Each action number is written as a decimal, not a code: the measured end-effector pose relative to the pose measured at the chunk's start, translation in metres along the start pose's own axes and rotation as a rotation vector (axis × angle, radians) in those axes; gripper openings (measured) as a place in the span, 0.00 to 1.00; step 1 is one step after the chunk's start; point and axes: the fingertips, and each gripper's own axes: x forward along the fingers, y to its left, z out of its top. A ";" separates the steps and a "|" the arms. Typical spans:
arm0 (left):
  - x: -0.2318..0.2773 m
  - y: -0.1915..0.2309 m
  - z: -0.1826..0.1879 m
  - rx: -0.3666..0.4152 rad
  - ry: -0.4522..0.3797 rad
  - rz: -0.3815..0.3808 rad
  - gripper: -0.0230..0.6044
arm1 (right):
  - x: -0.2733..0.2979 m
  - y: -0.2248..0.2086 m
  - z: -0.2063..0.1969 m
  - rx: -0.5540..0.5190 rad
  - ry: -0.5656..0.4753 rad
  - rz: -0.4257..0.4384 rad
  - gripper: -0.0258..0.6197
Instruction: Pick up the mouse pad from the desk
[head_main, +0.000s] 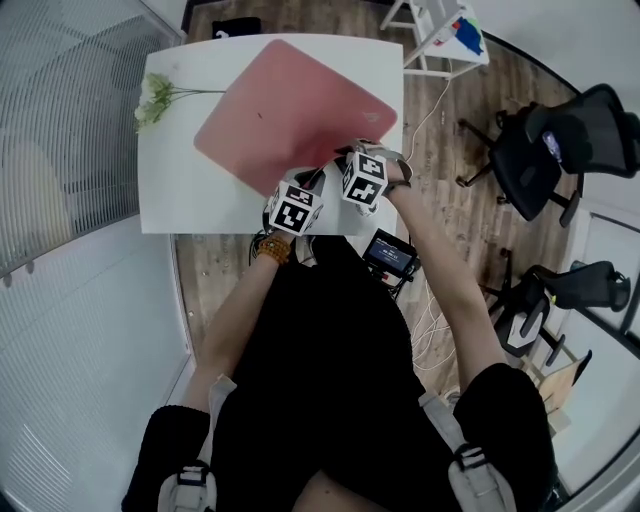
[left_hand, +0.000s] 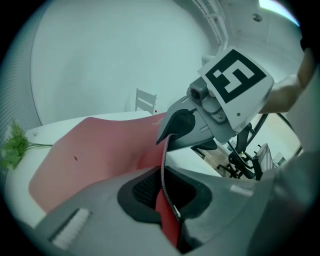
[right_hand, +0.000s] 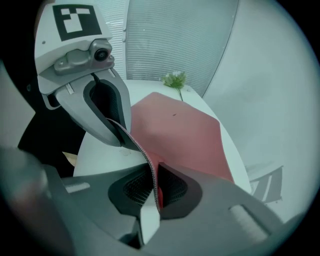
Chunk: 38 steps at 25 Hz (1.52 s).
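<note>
Clamping the near edge of the red mouse pad (head_main: 290, 110), the left gripper (left_hand: 167, 200) and right gripper (right_hand: 152, 187) each have jaws pressed tight on it, that edge raised off the white surface (head_main: 170, 190), the far part resting there.

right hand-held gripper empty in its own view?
No, the right hand-held gripper has its jaws clamped on the near edge of the red mouse pad.
</note>
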 end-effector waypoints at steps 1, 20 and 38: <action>-0.003 0.001 0.002 -0.001 -0.006 -0.002 0.08 | -0.002 0.000 0.002 0.021 -0.007 0.001 0.10; -0.072 -0.013 -0.007 0.011 -0.047 -0.017 0.08 | -0.041 0.052 0.035 0.150 -0.050 0.053 0.10; -0.116 -0.022 -0.075 0.047 -0.051 0.111 0.08 | -0.040 0.141 0.055 0.116 -0.119 0.050 0.10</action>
